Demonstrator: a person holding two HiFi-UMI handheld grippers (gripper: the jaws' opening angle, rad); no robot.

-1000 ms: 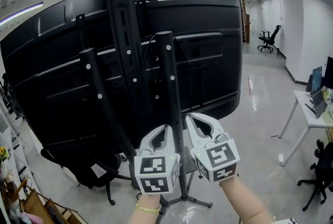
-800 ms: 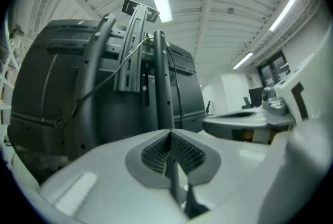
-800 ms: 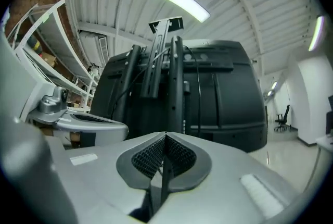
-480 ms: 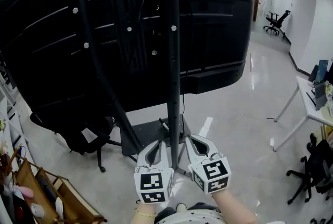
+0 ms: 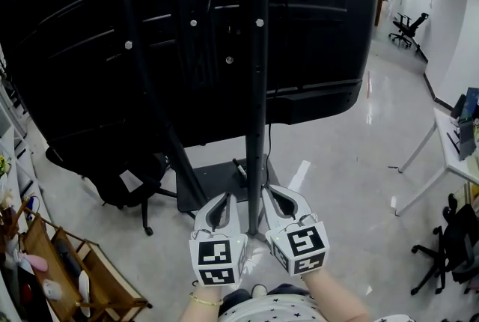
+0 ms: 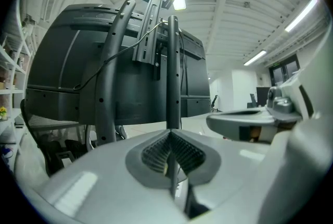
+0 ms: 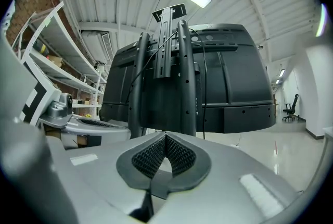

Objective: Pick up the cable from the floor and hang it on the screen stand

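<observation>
Left gripper [image 5: 220,201] and right gripper [image 5: 271,195], both closed on nothing, were lowered toward the base [image 5: 203,187] over the last second; cable [image 5: 269,144] is seen running down the screen stand [image 5: 257,88] just ahead, between them, so hung-or-pending is left unsettled.

Matt black screen and stand above a glossy floor.
The screen [image 5: 314,28] back is matt black plastic with moulded ribs. The stand [image 5: 257,88] posts look like satin black metal with pale bolt heads. The floor [image 5: 337,163] is smooth, pale and glossy, mirroring light. The left gripper [image 5: 222,198] and right gripper [image 5: 270,191] are smooth pale-grey plastic with dark ribbed pads [image 7: 151,158]. A rack [image 5: 67,275] is bare wood.
</observation>
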